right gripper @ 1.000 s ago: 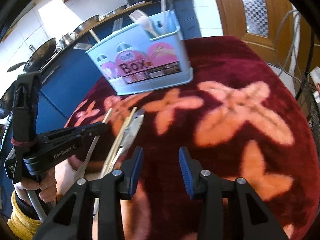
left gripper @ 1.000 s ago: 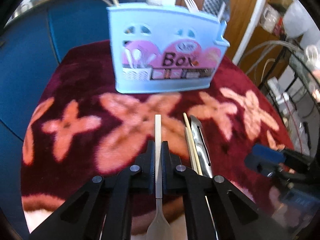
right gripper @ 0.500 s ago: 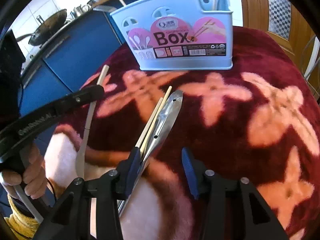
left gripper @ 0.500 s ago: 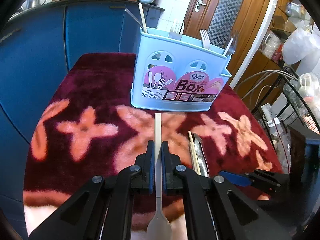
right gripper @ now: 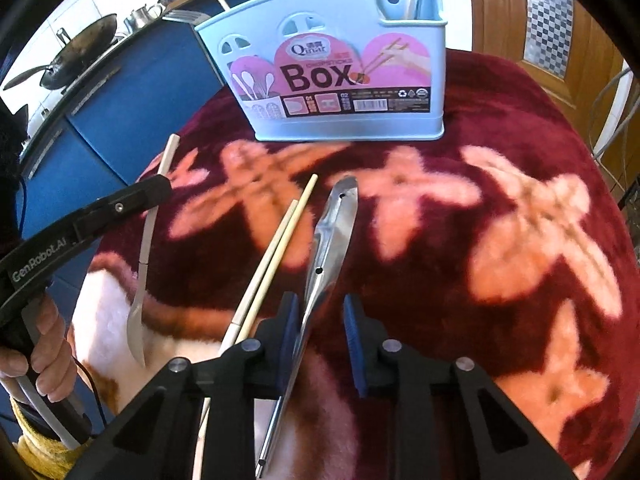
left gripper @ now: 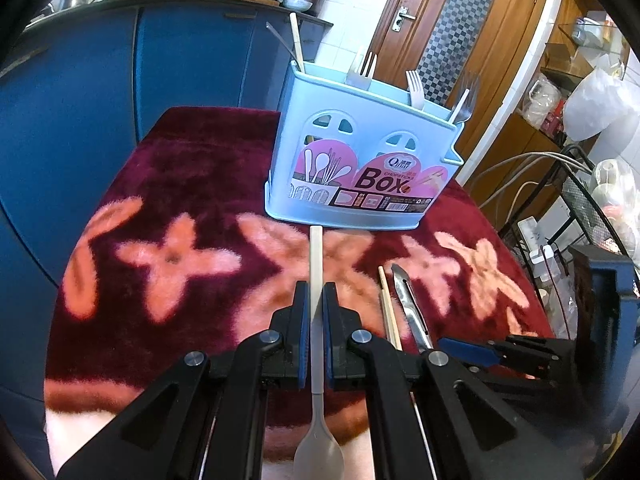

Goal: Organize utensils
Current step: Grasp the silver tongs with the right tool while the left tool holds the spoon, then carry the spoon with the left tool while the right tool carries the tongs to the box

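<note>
**Spotter:** What have you got?

**Me:** My left claw (left gripper: 316, 312) is pinched on the pale spoon (left gripper: 317, 360) at mid-handle, bowl hanging back toward me, handle tip pointing at the blue utensil box (left gripper: 360, 168). It feels light and stiff, I'd guess; a smooth, narrow handle could swivel in the pads.

**Spotter:** And the right?

**Me:** My right claw (right gripper: 320, 320) is closing around the metal tongs (right gripper: 328, 240), which lie on the red flowered blanket (right gripper: 520, 240) between the jaws, against the left pad; the right pad isn't on them yet. Polished steel, springy and slippery, so I take them low on the arms. The chopsticks (right gripper: 276, 248) lie just beside, touching the tongs nowhere that I can see.

**Spotter:** Room?

**Me:** Open blanket up to the box. Forks (left gripper: 416, 88) already crowd its slots, and the blanket's near edge is close under my claws.
</note>
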A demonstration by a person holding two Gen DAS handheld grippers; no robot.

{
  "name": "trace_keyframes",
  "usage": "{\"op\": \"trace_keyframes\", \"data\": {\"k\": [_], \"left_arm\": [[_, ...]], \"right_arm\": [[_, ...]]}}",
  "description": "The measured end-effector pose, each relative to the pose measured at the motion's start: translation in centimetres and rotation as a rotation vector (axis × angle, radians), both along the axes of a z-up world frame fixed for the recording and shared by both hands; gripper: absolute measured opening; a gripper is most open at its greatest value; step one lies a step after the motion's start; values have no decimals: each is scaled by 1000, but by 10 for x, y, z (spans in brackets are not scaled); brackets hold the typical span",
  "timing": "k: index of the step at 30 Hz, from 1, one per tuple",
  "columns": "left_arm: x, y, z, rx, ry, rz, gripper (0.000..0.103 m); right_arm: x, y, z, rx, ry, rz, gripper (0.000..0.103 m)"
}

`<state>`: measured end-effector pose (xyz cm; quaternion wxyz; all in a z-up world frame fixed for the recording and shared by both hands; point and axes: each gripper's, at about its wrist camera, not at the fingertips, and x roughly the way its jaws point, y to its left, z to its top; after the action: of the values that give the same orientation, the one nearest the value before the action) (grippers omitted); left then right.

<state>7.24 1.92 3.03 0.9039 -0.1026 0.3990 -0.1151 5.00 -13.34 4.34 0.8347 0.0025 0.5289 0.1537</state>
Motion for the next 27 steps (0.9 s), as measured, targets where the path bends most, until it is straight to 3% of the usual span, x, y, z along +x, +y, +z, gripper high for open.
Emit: {"op": "trace_keyframes", "data": {"k": [9, 14, 18, 27], "left_arm": [[1, -2, 2, -5, -13, -5, 4], [2, -4, 6, -5, -29, -6, 4], [2, -4, 7, -4, -32, -4, 4], [-5, -3, 26, -18, -90, 5, 4]], "right_arm": [[36, 18, -5, -67, 36, 38, 31], [37, 16, -5, -62, 27, 42, 28], [30, 9, -2, -29, 1, 29, 21], [5, -24, 32, 106, -133, -27, 21]]}}
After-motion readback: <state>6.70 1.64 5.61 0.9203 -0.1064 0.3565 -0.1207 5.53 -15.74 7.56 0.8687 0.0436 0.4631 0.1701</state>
